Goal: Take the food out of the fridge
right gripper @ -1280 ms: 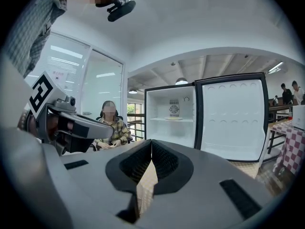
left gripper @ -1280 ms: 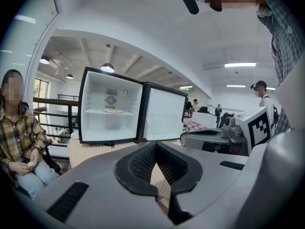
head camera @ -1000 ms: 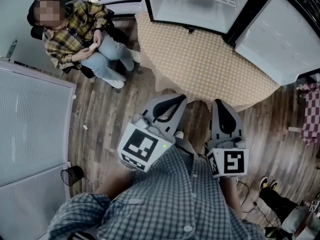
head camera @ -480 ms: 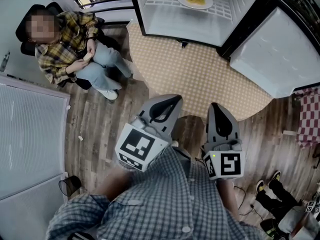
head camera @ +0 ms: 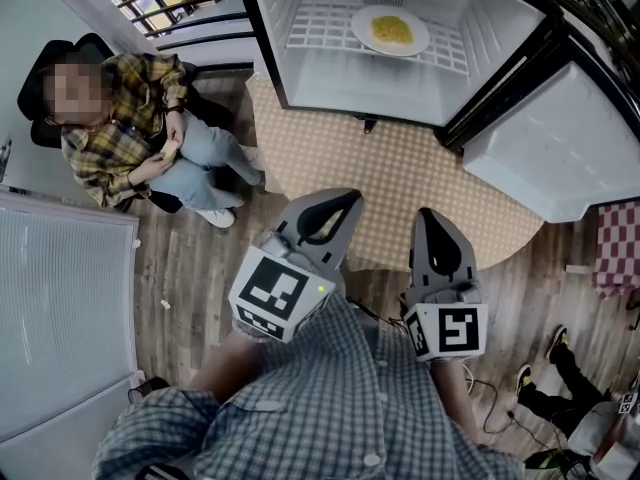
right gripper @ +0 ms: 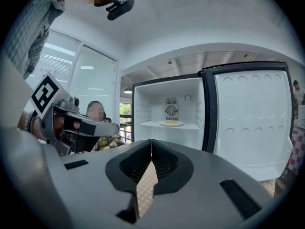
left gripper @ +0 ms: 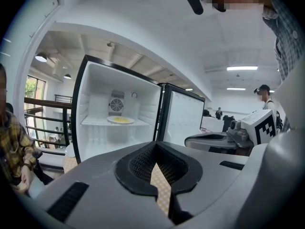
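Head view looks steeply down on the yellow food [head camera: 392, 30], heaped on a white plate [head camera: 365, 34] that lies on the wire shelf [head camera: 320, 26] of the open fridge [head camera: 275, 38], well ahead of both grippers. Only the two gripper views face the fridge front-on, and they show a round fan [right gripper: 171, 109] in its back wall, just above the plate. The fridge door [head camera: 560, 138] stands swung out to the right.

The left gripper [head camera: 340, 200] and right gripper [head camera: 432, 218] point side by side toward the fridge. Each has its jaws clenched tip to tip, with nothing between them. The right gripper view catches the left gripper at its left edge, and the left gripper view shows a person standing [left gripper: 263, 97] far off in the room.

Below the grippers, a beige checked mat [head camera: 400, 178] spreads over the wooden plank floor [head camera: 190, 268] in front of the fridge. A seated person [head camera: 120, 118] in a plaid shirt sits to the left, beside a railing [left gripper: 47, 113]
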Demonstrator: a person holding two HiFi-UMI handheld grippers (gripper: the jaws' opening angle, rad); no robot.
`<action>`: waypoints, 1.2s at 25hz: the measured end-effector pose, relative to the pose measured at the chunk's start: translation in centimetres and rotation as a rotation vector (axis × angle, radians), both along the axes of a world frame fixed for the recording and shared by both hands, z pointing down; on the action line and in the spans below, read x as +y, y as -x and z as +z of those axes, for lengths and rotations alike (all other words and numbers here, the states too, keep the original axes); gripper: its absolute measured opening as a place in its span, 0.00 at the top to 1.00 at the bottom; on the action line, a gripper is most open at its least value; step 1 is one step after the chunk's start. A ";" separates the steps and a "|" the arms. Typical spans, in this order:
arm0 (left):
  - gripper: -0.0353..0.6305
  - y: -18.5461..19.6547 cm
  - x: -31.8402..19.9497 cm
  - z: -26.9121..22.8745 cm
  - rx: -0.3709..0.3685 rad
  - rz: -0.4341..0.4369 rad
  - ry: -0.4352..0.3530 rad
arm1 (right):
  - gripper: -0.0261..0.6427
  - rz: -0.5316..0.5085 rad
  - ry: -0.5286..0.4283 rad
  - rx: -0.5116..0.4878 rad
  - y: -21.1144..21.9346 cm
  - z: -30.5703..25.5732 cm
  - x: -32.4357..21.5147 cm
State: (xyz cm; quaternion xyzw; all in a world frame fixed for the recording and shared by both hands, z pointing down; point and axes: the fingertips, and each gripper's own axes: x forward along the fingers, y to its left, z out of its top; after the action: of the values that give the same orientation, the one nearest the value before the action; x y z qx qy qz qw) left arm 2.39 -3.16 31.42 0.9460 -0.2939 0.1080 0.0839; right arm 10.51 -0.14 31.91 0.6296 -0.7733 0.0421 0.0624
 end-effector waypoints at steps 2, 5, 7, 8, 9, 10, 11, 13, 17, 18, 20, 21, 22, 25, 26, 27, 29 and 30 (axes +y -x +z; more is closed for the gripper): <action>0.94 0.3 -1.4 -0.2 0.003 0.007 -0.007 | 0.95 0.007 -0.003 0.004 0.3 -0.2 -1.2; 0.94 0.5 -3.3 -0.6 0.012 0.019 -0.018 | 0.95 0.021 -0.002 0.007 0.6 -0.3 -2.9; 0.94 0.7 -4.5 -0.7 0.013 0.027 -0.020 | 0.95 0.030 -0.001 0.010 0.8 -0.3 -4.1; 0.94 0.8 -5.0 -0.6 0.012 0.031 -0.022 | 0.95 0.036 -0.001 0.014 0.8 -0.3 -4.6; 0.94 0.9 -5.6 -0.6 0.012 0.035 -0.023 | 0.95 0.043 0.000 0.018 0.8 -0.2 -5.1; 0.94 0.9 -6.1 -0.5 0.011 0.038 -0.024 | 0.95 0.050 -0.001 0.022 0.7 -0.2 -5.6; 0.94 1.0 -6.6 -0.3 0.010 0.042 -0.025 | 0.95 0.057 -0.002 0.024 0.7 -0.2 -6.2; 0.94 1.2 -7.6 -0.1 0.006 0.047 -0.025 | 0.95 0.070 -0.003 0.028 0.6 -0.1 -7.1; 0.94 0.9 -9.2 0.2 -0.003 0.057 -0.009 | 0.95 0.088 0.006 0.033 0.3 -0.1 -8.4; 0.94 0.8 -9.5 0.3 0.000 0.057 -0.003 | 0.95 0.091 0.009 0.037 0.2 -0.1 -8.6; 0.94 0.6 -10.1 0.5 0.010 0.054 0.019 | 0.95 0.091 0.013 0.043 0.0 -0.1 -9.2; 0.94 0.5 -10.4 0.6 0.018 0.049 0.033 | 0.95 0.088 0.017 0.044 -0.1 0.0 -9.6; 0.94 0.5 -10.8 0.6 0.029 0.042 0.045 | 0.95 0.083 0.021 0.043 -0.2 0.1 -9.9; 0.94 0.2 -11.9 0.6 0.046 0.011 0.062 | 0.95 0.066 0.031 0.048 -0.7 0.4 -10.9; 0.94 0.2 -12.2 0.6 0.049 -0.001 0.067 | 0.95 0.065 0.036 0.055 -1.0 0.5 -11.3; 0.94 0.1 -12.4 0.5 0.053 -0.013 0.073 | 0.95 0.070 0.043 0.067 -1.3 0.6 -11.7; 0.94 0.0 -12.8 0.6 0.065 -0.036 0.091 | 0.95 0.084 0.055 0.118 -2.2 0.7 -12.5; 0.94 -0.1 -13.0 0.6 0.069 -0.044 0.100 | 0.95 0.086 0.053 0.156 -2.5 0.6 -13.0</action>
State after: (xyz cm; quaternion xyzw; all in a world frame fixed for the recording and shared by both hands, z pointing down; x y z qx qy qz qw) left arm 2.50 -16.17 32.03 0.9371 -0.3060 0.0878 0.1435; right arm 13.02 -13.10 32.48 0.6618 -0.7369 0.0158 0.1372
